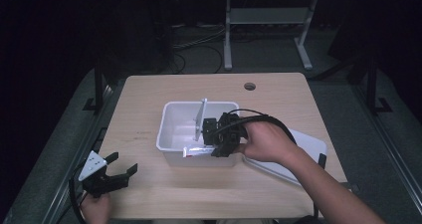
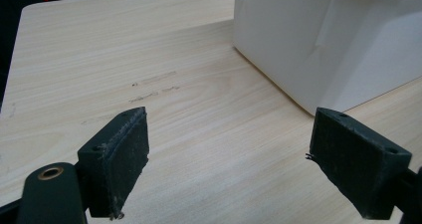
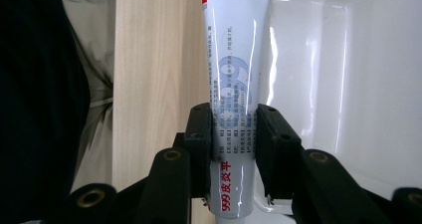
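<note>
Here the right hand-held gripper [image 1: 215, 140] is clenched on a white ointment tube [image 3: 233, 92], its 2 jaws pinching the tube across its width near one end. The tube's long axis runs straight out ahead of the jaws, in line with the gripper. In the high view the tube [image 1: 195, 152] lies low along the near wall of the white bin [image 1: 166, 115], which sits mid-bench. In the right gripper view the tube straddles the bin rim: bare bench to one side, bin interior to the other. Whether it touches the rim cannot be told.

The left hand-held gripper [image 1: 117, 171] rests released at the near left corner of the bench, jaws spread, nothing between them, well apart from the bin. A flat white lid [image 1: 311, 144] lies beside the bin toward the right edge.

Judgement: the right hand is the working one; the coming move turns on shifting the tube sideways off the rim line and into the bin before release.
</note>
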### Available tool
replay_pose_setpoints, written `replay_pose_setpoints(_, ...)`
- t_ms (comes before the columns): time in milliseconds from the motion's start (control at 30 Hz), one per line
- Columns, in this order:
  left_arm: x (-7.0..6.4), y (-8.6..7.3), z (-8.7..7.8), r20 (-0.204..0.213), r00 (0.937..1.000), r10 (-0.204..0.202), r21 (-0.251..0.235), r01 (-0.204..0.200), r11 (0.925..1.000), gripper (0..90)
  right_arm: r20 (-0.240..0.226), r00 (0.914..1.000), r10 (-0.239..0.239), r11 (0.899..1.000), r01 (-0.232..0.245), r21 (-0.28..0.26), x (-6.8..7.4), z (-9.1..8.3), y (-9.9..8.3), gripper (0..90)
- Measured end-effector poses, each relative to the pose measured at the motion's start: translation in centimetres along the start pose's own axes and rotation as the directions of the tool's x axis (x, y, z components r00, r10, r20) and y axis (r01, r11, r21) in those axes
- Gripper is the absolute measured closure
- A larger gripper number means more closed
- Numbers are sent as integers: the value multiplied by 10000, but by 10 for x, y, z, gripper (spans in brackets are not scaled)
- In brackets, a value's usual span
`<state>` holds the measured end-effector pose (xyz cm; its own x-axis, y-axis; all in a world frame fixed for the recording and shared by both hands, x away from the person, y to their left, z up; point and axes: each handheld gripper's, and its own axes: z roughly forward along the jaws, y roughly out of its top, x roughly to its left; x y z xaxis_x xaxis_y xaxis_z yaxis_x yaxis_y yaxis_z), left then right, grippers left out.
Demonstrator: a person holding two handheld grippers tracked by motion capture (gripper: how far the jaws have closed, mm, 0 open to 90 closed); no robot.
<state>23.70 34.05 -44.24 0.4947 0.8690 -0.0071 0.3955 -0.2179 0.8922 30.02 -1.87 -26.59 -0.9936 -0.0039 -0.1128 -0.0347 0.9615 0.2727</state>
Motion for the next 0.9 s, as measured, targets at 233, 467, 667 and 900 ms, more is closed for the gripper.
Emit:
replay_pose_setpoints(233,0,0,0,3,10000,-1,4,1,10000,151,-8,9997,241,9997,-241,78,-13,5,-2,692)
replay_pose_setpoints(467,0,0,0,-3,10000,-9,0,9,10000,151,-48,9990,446,9989,-445,152,-26,13,-3,692)
replay_pose_setpoints(667,0,0,0,-1,10000,-26,0,26,10000,151,-89,9984,564,9982,-562,220,-33,19,-4,692)
replay_pose_setpoints(900,0,0,1,1,10000,-16,-2,16,10000,150,-147,9973,725,9970,-720,294,-39,24,-4,692)
